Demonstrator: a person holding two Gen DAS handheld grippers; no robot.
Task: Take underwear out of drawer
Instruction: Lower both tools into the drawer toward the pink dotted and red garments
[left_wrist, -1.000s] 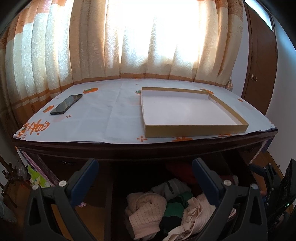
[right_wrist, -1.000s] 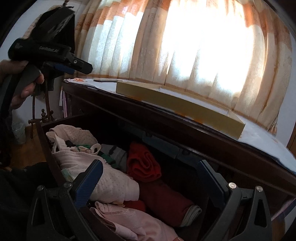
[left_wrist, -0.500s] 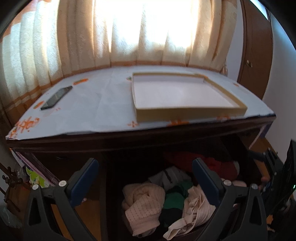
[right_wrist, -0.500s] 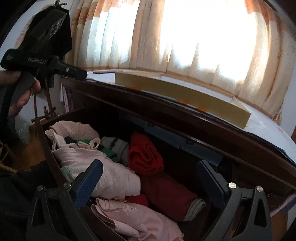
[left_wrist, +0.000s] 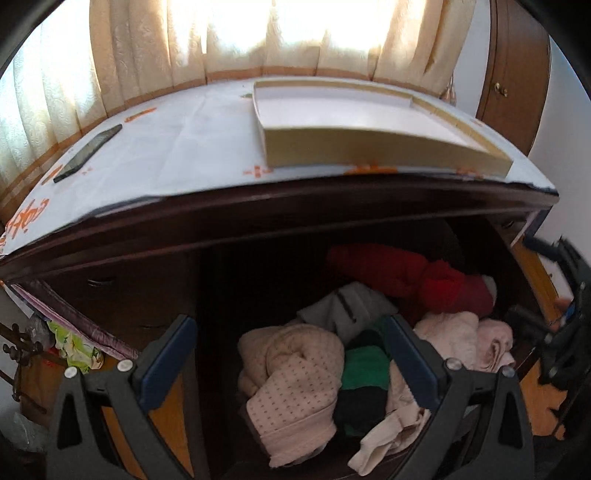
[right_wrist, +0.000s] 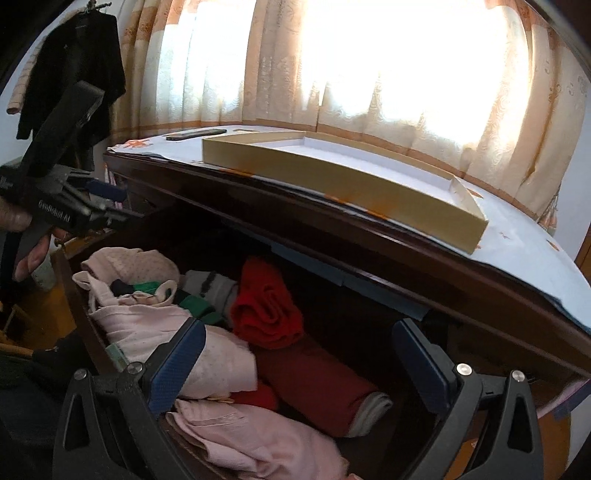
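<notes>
The left gripper (left_wrist: 291, 354) hangs with its jaws spread wide and nothing between them, over the open drawer (right_wrist: 79, 317). The right gripper (right_wrist: 299, 354) is likewise wide open and empty above the same drawer. Only the right wrist view shows the left gripper's body and the hand (right_wrist: 26, 240) on its handle, at the drawer's left end; the left wrist view catches the right tool only as a dark blur at its right edge.

The drawer holds a loose heap of underwear: a pink dotted piece (left_wrist: 295, 380), green cloth (left_wrist: 365, 369), a grey item (left_wrist: 343, 306), and a rolled red garment (left_wrist: 424, 277) whose long axis runs roughly side to side in the left view. No tool touches any of it.

Farther back, on the dresser top (left_wrist: 177, 147), sit an empty shallow cardboard tray (left_wrist: 369, 147) and a phone (left_wrist: 86, 153), well apart. Curtains (right_wrist: 332, 62) hang behind.
</notes>
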